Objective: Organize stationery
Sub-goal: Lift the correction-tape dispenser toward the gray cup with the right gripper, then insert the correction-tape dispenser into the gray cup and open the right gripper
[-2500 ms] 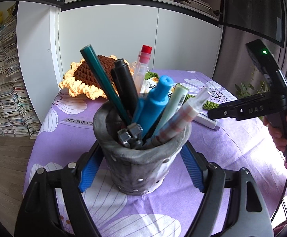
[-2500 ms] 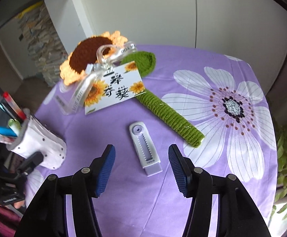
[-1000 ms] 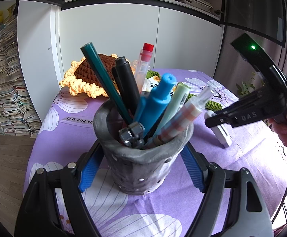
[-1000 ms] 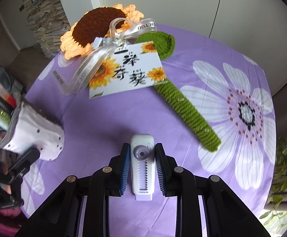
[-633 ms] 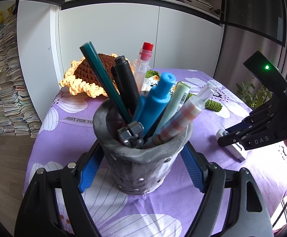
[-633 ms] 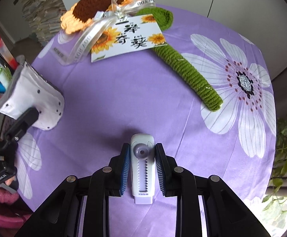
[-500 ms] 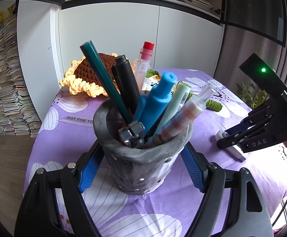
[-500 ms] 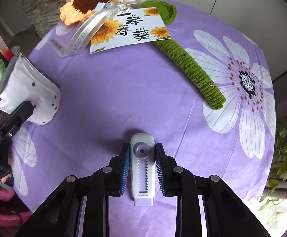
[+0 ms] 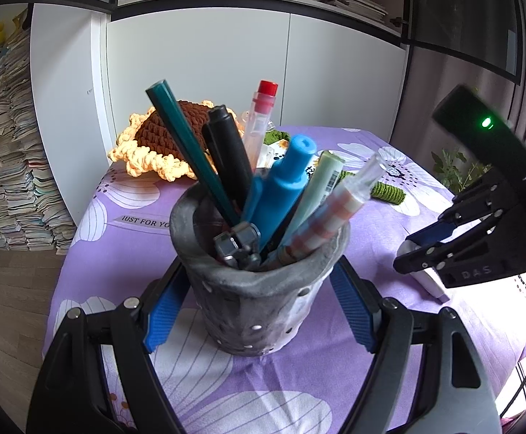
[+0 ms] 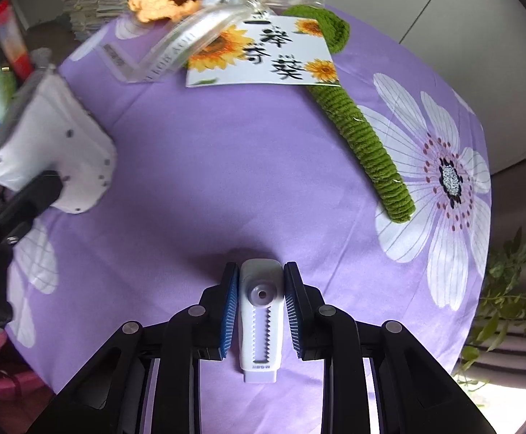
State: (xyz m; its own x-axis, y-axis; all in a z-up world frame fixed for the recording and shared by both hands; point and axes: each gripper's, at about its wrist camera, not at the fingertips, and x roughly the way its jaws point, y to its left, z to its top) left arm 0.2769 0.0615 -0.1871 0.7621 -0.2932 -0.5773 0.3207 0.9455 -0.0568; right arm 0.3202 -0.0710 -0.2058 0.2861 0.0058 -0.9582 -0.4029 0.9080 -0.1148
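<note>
The right gripper [image 10: 259, 311] clenched the light, rigid, smooth plastic correction tape [image 10: 260, 320] across its narrow sides, while the left gripper [image 9: 259, 311] gripped the stiff pen holder [image 9: 255, 289].

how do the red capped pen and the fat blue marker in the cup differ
The red-capped pen is slim with a clear barrel; the blue marker is thick and solid blue. The red-capped pen stands nearly upright and reaches higher; the blue marker leans right and sits lower. Both stand in the grey pen cup.
</note>
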